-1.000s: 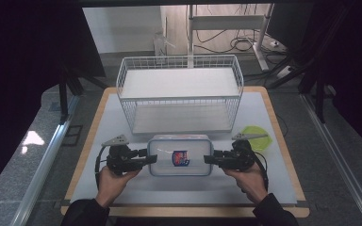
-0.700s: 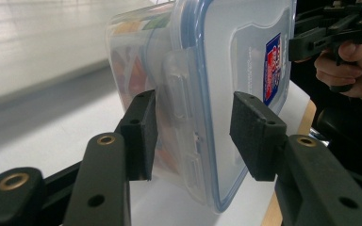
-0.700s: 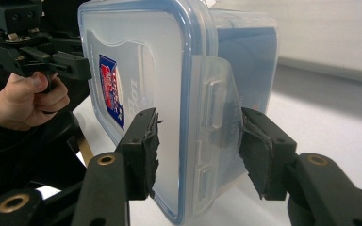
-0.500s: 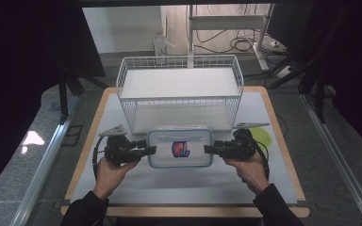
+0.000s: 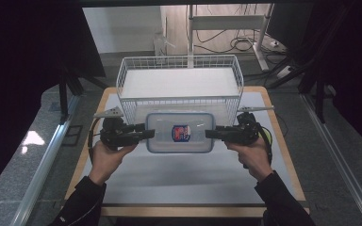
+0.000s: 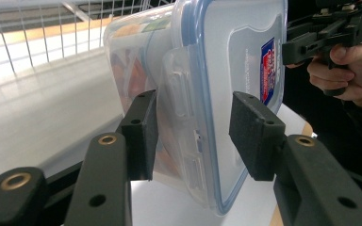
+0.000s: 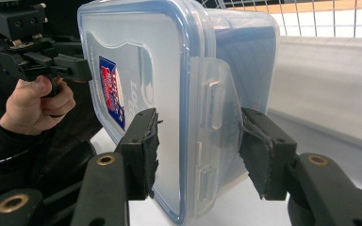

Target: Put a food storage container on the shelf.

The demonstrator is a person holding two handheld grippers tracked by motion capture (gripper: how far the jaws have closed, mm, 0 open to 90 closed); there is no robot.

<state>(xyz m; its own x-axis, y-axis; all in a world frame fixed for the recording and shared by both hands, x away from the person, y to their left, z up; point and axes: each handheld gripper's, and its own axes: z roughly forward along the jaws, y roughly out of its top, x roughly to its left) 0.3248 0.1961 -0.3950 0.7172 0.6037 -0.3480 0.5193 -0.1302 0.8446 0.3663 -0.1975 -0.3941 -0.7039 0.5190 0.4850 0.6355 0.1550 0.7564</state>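
Tongs: left tongs [image 5: 143, 134] and right tongs [image 5: 212, 134] each straddle an end latch of the lidded container [image 5: 180, 133]; pads sit close, firm contact not clear.
Container: carried level above the desk [image 5: 188, 183], just before the wire basket [image 5: 179, 84].
Risk: uneven squeeze could tip or drop it; the basket's near rim may catch it.
Change: container is nearer the basket than before.

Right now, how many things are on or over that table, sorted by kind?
Grippers: 2, left gripper and right gripper
Plastic box: 1
Wire basket: 1
Yellow-green thing, mostly hidden: 1
Total: 5
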